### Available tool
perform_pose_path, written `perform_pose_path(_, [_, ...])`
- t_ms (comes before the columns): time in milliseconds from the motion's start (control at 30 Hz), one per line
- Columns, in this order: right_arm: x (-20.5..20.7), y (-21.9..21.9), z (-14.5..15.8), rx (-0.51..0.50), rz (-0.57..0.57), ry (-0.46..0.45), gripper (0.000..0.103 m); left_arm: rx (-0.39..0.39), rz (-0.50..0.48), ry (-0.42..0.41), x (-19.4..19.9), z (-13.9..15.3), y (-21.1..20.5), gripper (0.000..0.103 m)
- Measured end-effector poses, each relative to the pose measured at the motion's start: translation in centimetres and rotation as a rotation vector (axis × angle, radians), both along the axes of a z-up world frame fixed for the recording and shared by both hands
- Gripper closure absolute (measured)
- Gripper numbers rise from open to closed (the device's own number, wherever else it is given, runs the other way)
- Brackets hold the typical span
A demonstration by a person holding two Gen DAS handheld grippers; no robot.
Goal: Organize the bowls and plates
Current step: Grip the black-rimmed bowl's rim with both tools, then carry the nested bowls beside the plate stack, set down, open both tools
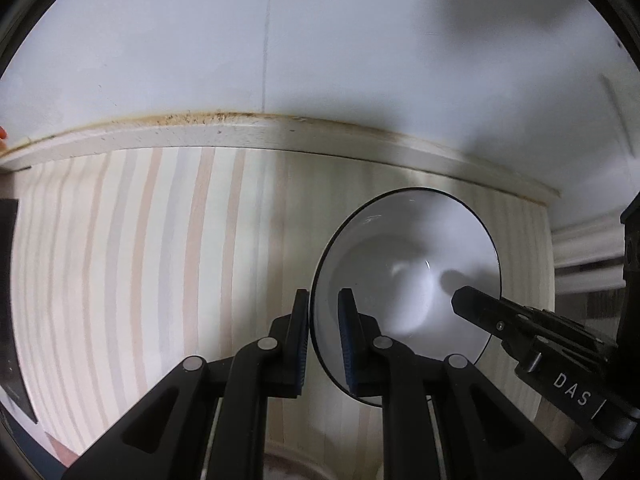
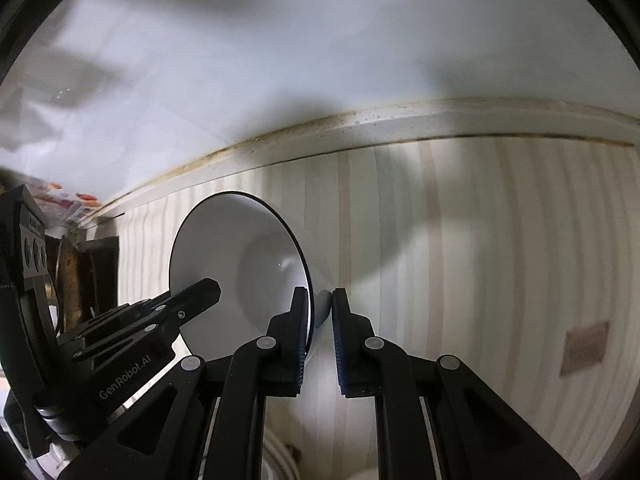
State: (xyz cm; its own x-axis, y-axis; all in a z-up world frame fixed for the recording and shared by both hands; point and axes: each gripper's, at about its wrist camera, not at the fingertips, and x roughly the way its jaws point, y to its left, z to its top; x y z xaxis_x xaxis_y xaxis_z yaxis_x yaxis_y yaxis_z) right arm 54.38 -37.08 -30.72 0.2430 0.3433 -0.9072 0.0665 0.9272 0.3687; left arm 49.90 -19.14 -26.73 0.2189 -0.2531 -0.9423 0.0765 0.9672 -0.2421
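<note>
A white bowl (image 1: 404,264) with a thin dark rim is held over the striped tabletop (image 1: 160,260). My left gripper (image 1: 324,336) is shut on the bowl's left rim, one finger inside and one outside. My right gripper (image 2: 320,328) is shut on the opposite rim of the same bowl (image 2: 236,256). One finger of the right gripper (image 1: 496,316) reaches into the bowl in the left wrist view. One finger of the left gripper (image 2: 188,300) reaches into it in the right wrist view.
A white wall (image 1: 320,40) rises behind the table's stained back edge (image 1: 240,128). Dark objects (image 2: 92,276) and colourful packaging (image 2: 60,200) lie at the left in the right wrist view. A brown patch (image 2: 584,348) marks the tabletop on the right. Another dish's rim (image 1: 288,464) shows below.
</note>
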Motion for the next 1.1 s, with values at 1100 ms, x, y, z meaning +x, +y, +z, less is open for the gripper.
perform_pose_path(1100, [-25.9,-6.4,2.9,0.005,-0.143,0.012,0.089,0.054,-0.288,-0.001,-20.1,2.4,-6.6,0.091])
